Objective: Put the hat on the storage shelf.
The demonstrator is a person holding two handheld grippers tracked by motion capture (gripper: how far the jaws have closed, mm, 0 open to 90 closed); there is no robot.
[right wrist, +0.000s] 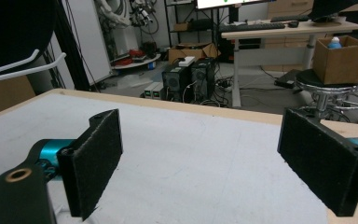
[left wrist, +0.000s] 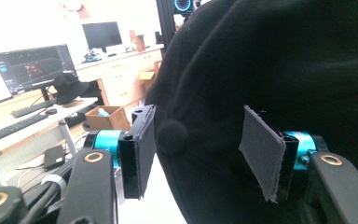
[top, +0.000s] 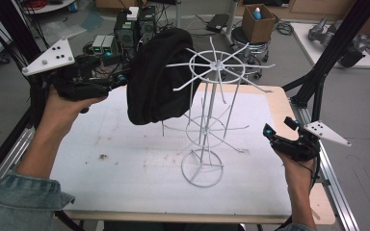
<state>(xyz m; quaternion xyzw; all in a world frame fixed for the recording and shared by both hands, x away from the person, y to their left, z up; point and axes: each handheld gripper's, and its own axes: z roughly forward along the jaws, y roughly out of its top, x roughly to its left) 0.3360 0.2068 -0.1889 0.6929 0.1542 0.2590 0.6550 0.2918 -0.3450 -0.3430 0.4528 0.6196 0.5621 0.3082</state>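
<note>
A black cap (top: 154, 77) hangs on the left prongs of a white wire rack (top: 207, 120) that stands mid-table. My left gripper (top: 120, 79) is held level against the cap's left side. In the left gripper view the cap (left wrist: 270, 60) bulges between the parted jaws of the left gripper (left wrist: 198, 135), its top button (left wrist: 170, 136) close to the left pad, and the pads do not squeeze it. My right gripper (top: 279, 126) hovers low at the table's right edge; the right gripper (right wrist: 205, 135) stands wide open and holds nothing. Rack prongs (right wrist: 23, 63) and the cap (right wrist: 14, 28) show at upper left.
A white board (top: 125, 159) covers the wooden table. Black frame struts (top: 318, 82) rise at the right edge. Behind the table are computer towers (top: 135, 26) and a cardboard box (top: 257, 21) on a stool. The rack's lower prongs (top: 231, 144) stick out sideways.
</note>
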